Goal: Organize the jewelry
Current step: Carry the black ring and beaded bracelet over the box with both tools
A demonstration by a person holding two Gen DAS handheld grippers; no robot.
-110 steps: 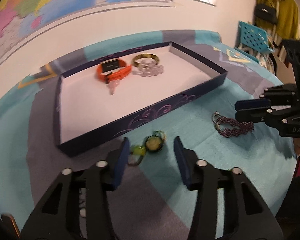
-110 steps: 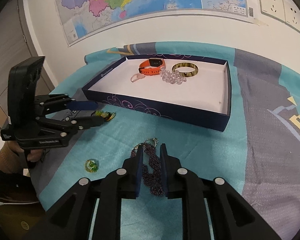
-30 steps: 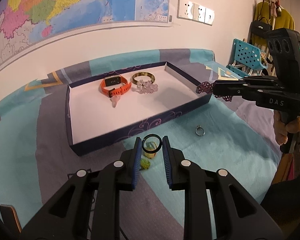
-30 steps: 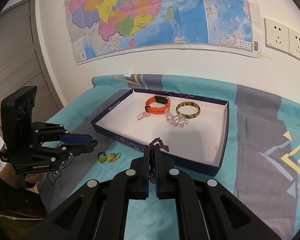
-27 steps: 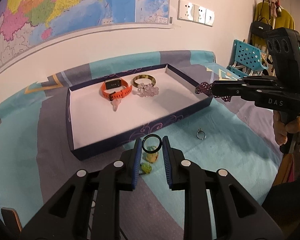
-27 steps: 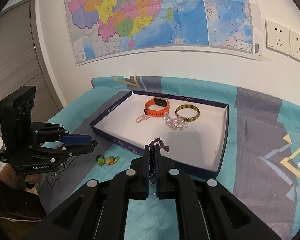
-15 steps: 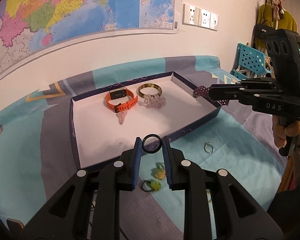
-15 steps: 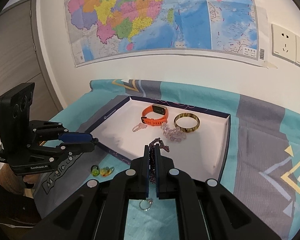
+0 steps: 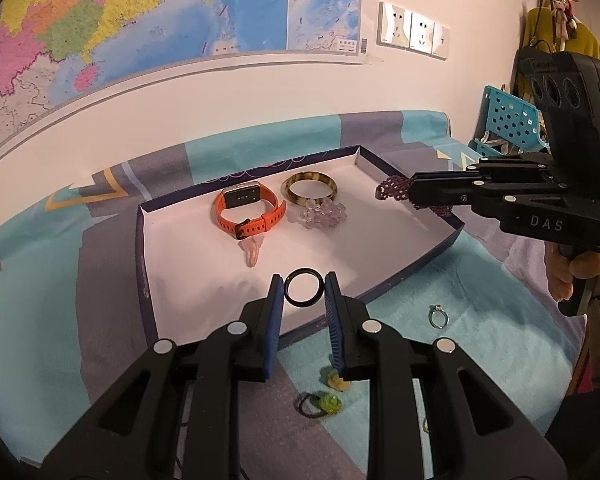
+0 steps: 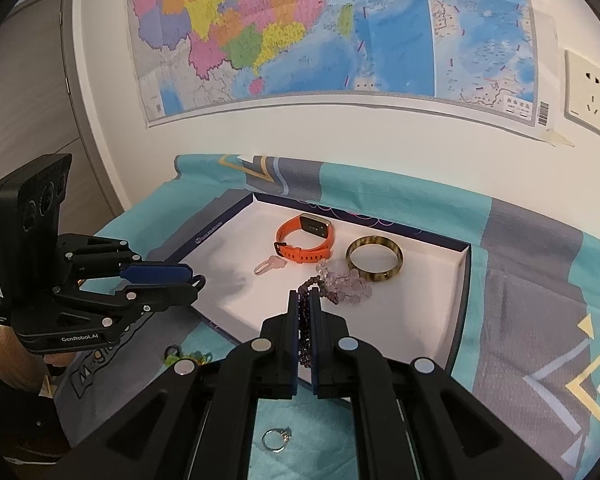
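My left gripper (image 9: 303, 289) is shut on a black ring (image 9: 304, 289) and holds it above the near edge of the dark blue tray (image 9: 416, 268). My right gripper (image 10: 305, 300) is shut on a purple beaded bracelet (image 10: 306, 320) above the tray's (image 10: 458, 320) near right part. That bracelet also shows in the left wrist view (image 9: 392, 192), over the tray's right side. In the tray lie an orange watch (image 9: 248, 210), a brown bangle (image 9: 309, 188), a clear bead bracelet (image 9: 324, 214) and a pink charm (image 9: 253, 251).
A silver ring (image 9: 438, 315) lies on the teal cloth right of my left gripper, also visible in the right wrist view (image 10: 276, 438). Green and yellow pieces (image 9: 328, 396) lie on the cloth below the tray. A wall with a map stands behind the table.
Both grippers have moved forward over the tray, the left carrying the black ring and the right the purple bracelet. Earlier both items lay on the cloth.
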